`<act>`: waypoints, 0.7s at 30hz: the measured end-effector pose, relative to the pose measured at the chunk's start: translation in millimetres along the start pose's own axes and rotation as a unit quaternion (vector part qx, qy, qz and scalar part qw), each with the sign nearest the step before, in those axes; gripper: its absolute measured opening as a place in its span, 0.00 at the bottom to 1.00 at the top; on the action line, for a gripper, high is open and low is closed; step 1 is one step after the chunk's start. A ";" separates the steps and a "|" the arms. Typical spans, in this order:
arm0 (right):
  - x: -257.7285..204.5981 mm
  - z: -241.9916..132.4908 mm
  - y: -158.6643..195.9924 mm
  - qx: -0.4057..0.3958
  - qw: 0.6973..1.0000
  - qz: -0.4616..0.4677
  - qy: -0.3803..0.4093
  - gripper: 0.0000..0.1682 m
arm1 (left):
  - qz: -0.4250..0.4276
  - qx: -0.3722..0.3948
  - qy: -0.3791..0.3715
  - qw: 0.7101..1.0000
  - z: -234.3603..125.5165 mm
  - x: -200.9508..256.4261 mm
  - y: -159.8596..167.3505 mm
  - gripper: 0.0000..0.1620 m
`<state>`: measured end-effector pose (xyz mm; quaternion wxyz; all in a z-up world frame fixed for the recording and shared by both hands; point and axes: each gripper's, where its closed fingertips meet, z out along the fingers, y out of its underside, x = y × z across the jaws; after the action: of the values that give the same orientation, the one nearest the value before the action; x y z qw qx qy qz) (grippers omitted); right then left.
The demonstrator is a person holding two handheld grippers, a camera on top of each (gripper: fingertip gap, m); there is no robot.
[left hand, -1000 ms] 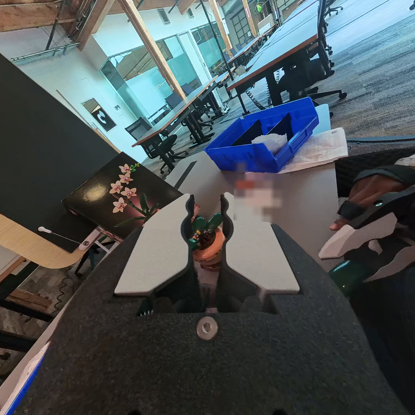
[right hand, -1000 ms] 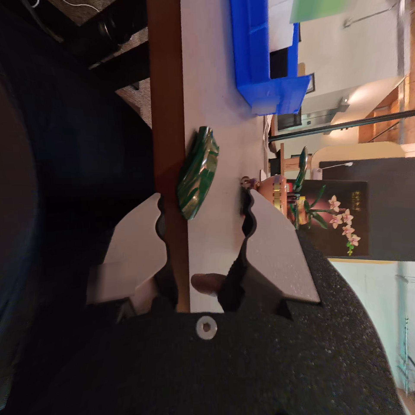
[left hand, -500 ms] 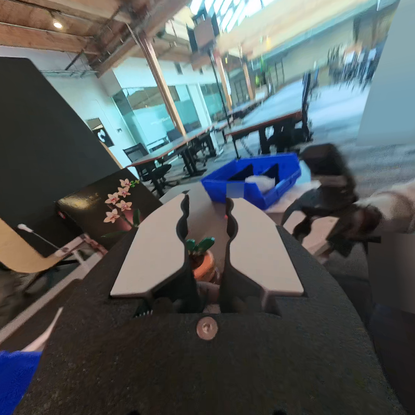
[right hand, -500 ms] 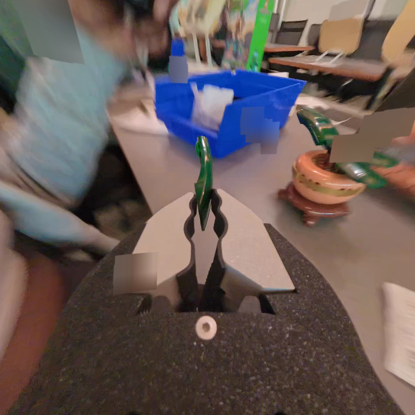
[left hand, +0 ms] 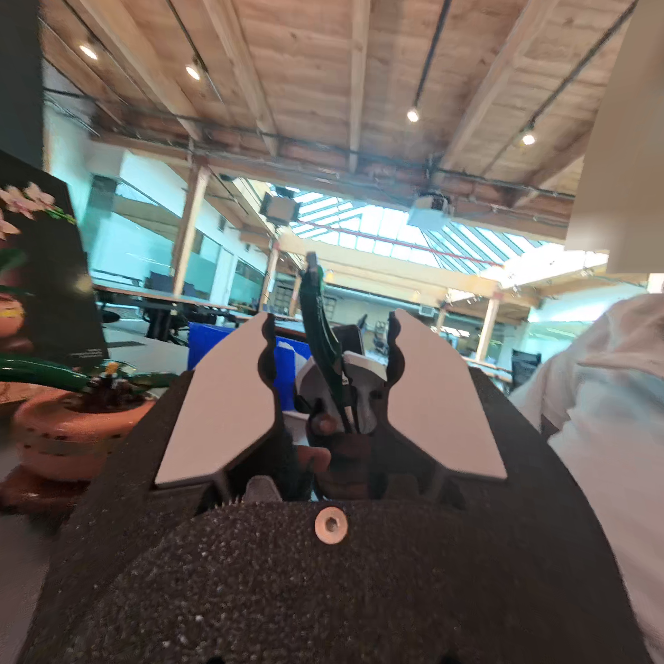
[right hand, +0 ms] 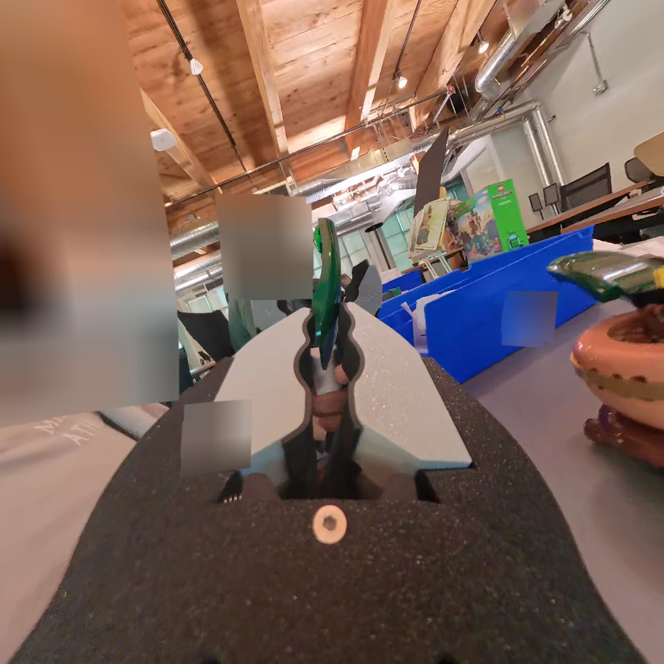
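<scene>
**Both views now tilt toward the ceiling**

Since a second ago the blue bin (right hand: pixel 478 316) sits lower in view. The left hand-held gripper (left hand: pixel 330 345), earlier closed around the pot (left hand: pixel 72 438), gapes empty; the right hand-held gripper (right hand: pixel 328 316) now pinches the green leaf (right hand: pixel 325 284) upright, off the table (right hand: pixel 539 413).

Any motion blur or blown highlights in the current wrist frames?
Left wrist view: pot and picture box smeared by motion blur; skylight overexposed; green leaf backlit, dark. Right wrist view: sharper, green leaf crisp, pot slightly soft.
</scene>
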<state>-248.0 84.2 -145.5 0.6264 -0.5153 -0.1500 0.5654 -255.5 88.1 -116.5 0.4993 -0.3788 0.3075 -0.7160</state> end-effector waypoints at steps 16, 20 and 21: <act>-15.3 6.7 27.8 -0.055 0.998 -0.007 -0.034 0.07 | 0.073 -0.020 0.008 0.997 -9.2 13.4 28.7 0.07; -17.7 7.9 30.2 -0.057 0.997 0.002 -0.045 0.08 | 0.064 -0.018 0.014 0.998 -11.8 17.1 26.6 0.06; -18.5 8.0 30.4 -0.058 0.997 0.004 -0.049 0.08 | 0.064 -0.021 0.014 0.998 -11.9 17.9 26.5 0.06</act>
<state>-276.9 66.8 -159.6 0.5850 -0.5229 -0.2113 0.5829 -256.7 63.6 -140.3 0.5319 -0.3591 0.3530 -0.6808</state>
